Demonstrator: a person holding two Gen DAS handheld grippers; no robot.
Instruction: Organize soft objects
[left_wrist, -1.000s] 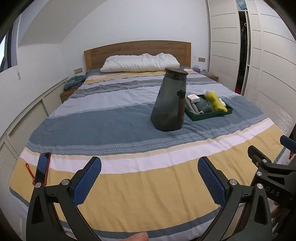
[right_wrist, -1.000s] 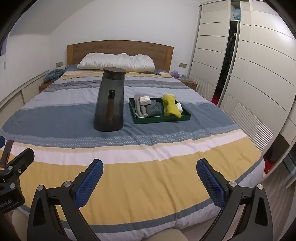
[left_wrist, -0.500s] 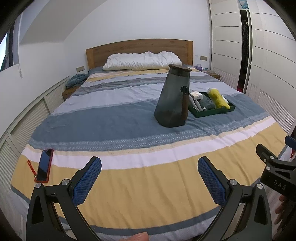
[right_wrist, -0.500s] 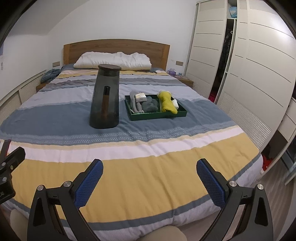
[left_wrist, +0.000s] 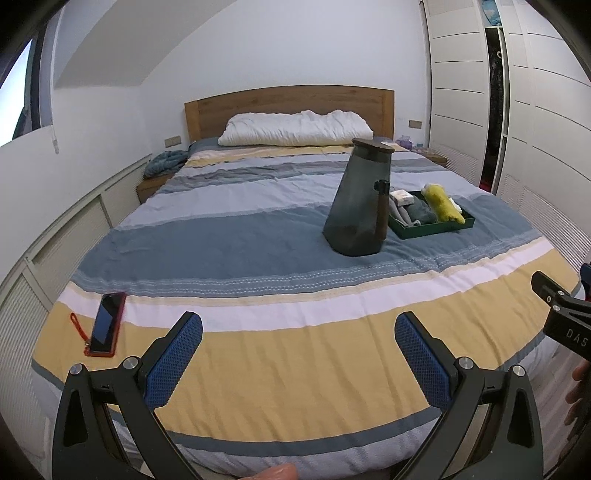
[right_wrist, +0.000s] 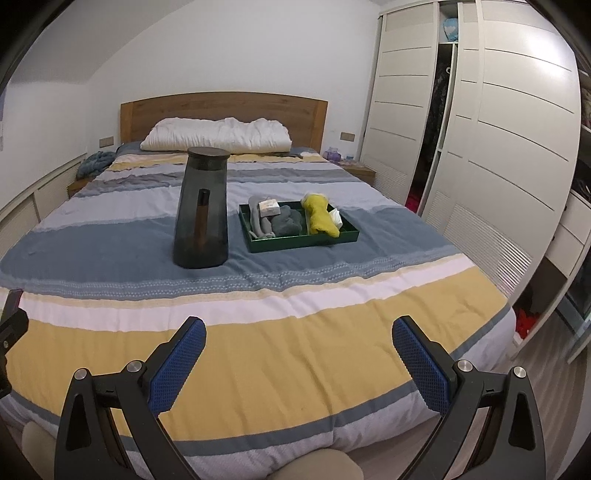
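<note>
Right wrist view shows the bed (right_wrist: 258, 354) filling most of the frame, its striped cover in yellow, white and blue bands, with a white pillow (right_wrist: 216, 140) at the headboard. On the blue band, well away from both tools, stands a tall dark pitcher (right_wrist: 201, 214) with a lid, and just beside it to the right lies a green tray (right_wrist: 295, 244). The tray holds the soft things: a yellow cloth (right_wrist: 320, 218) on its right side, a grey-green cloth (right_wrist: 287, 221) in the middle, a pale grey roll at the left, and what may be a small white packet on top, though it is too small to be sure. A phone (left_wrist: 107, 324) in a red case lies on the near left edge of the bed.

The right gripper (right_wrist: 297, 363) and the left gripper (left_wrist: 297, 360) both hang over the foot of the bed with their fingers spread wide and nothing between them.

Over the past second both cameras have drawn back: the pitcher and tray look smaller and farther, and the phone, cut off at the frame edge before, is now fully in view. Nothing on the bed has shifted. By my reading, sorting has not begun; the next move needs a reach forward to the tray.
</note>
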